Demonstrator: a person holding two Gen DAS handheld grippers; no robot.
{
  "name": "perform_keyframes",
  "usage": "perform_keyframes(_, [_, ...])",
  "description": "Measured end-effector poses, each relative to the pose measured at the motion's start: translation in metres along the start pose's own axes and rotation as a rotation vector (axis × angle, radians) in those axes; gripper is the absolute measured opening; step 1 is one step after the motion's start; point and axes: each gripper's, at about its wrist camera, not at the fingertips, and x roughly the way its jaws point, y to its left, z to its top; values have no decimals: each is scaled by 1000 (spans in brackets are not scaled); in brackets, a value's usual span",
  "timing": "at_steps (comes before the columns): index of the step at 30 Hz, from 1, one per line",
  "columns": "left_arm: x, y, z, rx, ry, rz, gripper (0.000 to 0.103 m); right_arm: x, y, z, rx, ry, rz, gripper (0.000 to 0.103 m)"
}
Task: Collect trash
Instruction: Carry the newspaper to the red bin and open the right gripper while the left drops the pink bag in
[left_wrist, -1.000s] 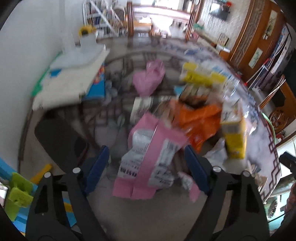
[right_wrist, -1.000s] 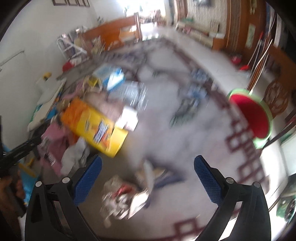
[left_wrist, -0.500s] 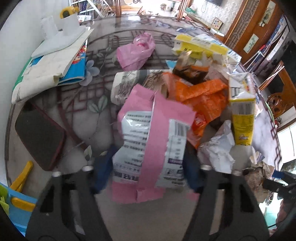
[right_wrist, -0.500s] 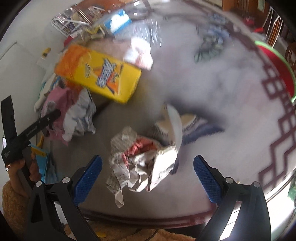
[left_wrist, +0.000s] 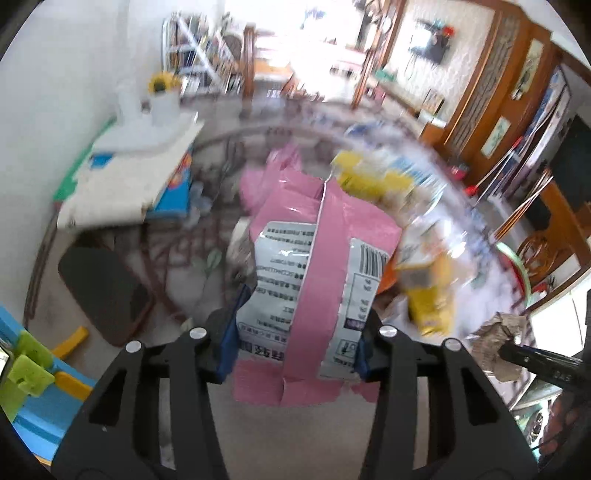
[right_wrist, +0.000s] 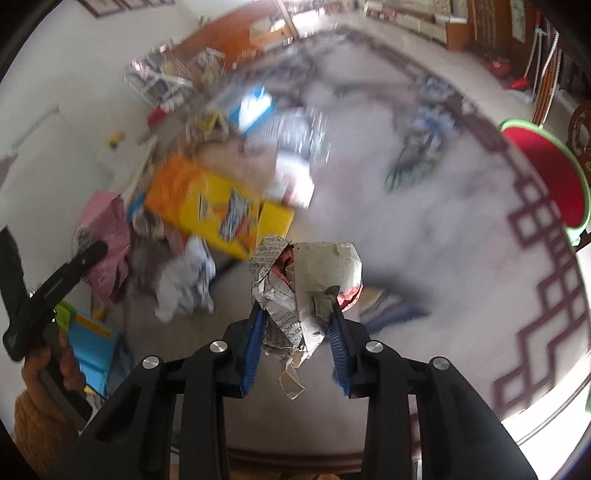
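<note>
Clamping glossy pink wrapper (left_wrist: 310, 280), crumpled newsprint wad (right_wrist: 295, 295), jaws just closing

A pink packet (left_wrist: 317, 266) with a white printed label and barcode stands upright off the table, pinched at its lower sides between blue pads, its torn bottom edge hanging below them. A crumpled wad (right_wrist: 306, 280) of newsprint and white paper with some red inside is clamped at its lower part, a scrap dangling beneath. Far left of the wad a yellow box (right_wrist: 218, 210) lies on its side, with white crumpled paper (right_wrist: 186, 280) near it.
</note>
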Motion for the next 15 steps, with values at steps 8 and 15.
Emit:
perform_keyframes(8, [-5,-112,27,120,-44,-189,46,-36,-56,32,79,-131,-27,32])
perform_keyframes(15, [37,-249,39,215,29,-376,46,-75,-155,50,188,-197,-98,32])
